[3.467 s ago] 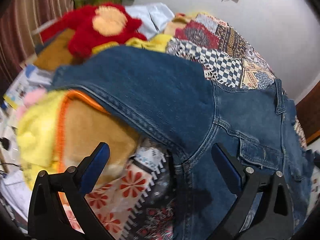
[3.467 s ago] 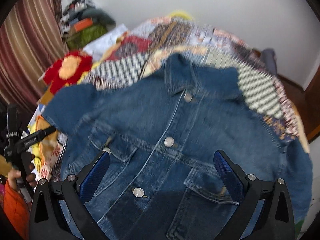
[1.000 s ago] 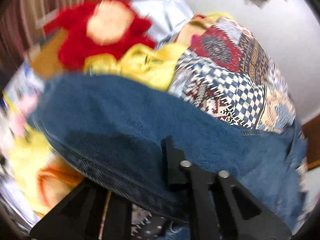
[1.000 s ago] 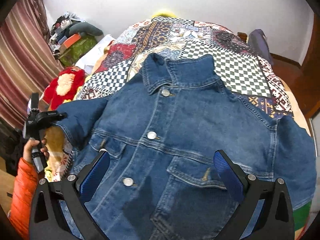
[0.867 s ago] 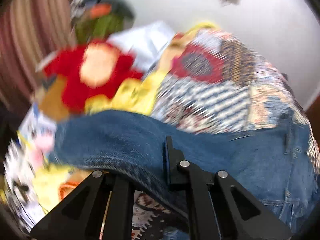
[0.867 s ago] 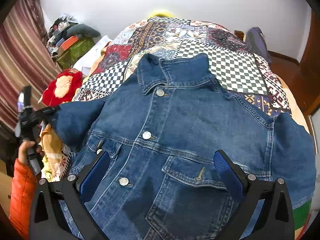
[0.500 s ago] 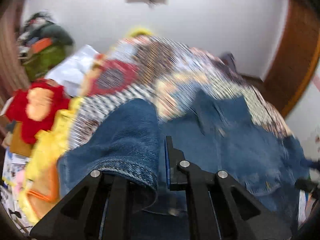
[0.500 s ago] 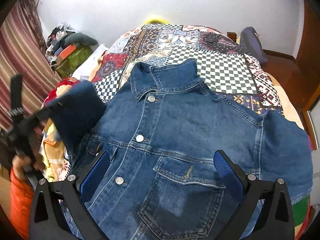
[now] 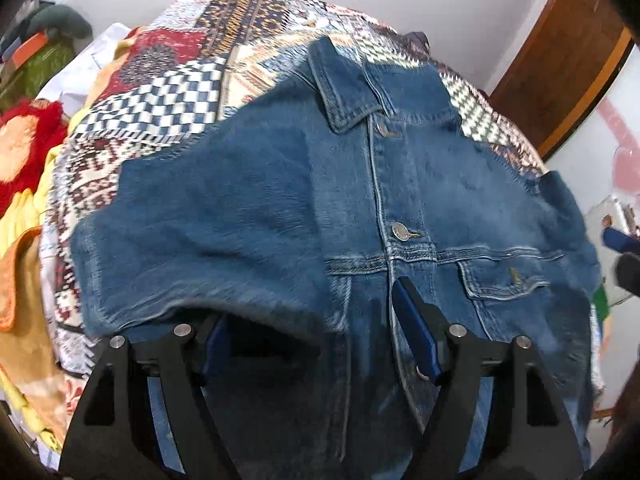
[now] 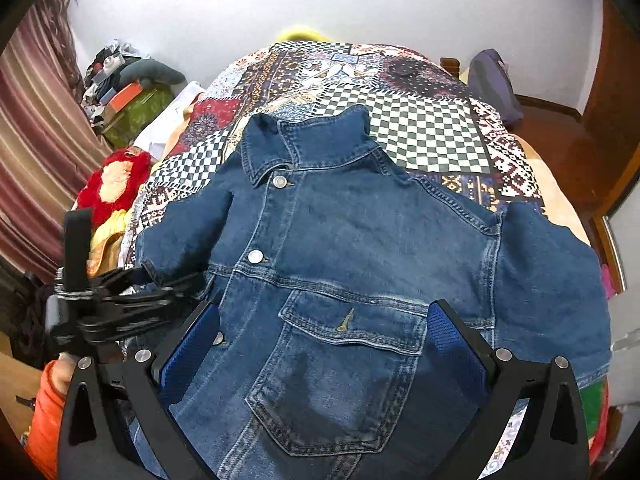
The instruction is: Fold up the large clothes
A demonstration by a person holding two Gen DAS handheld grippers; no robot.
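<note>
A blue denim jacket (image 10: 360, 240) lies front up on the patchwork bed, collar far, buttons done up. Its left sleeve (image 9: 208, 232) is folded across the chest, cuff end draped over my left gripper (image 9: 316, 336), whose jaws stand open with the cuff resting loosely between them. The left gripper also shows in the right wrist view (image 10: 120, 304) at the jacket's left edge. My right gripper (image 10: 324, 340) is open and empty, above the jacket's chest pocket (image 10: 352, 344). The right sleeve (image 10: 552, 280) lies spread out to the right.
The patchwork quilt (image 10: 420, 128) covers the bed. A red plush toy (image 10: 112, 184) and yellow and orange cloths (image 9: 20, 264) lie along the left side. Piled things (image 10: 120, 92) and a striped curtain (image 10: 32, 160) stand at the left, a wooden door (image 9: 560, 56) at the right.
The left gripper carried the left sleeve up and rightward over the jacket's chest, then opened its jaws. The right gripper stayed open and rose slightly.
</note>
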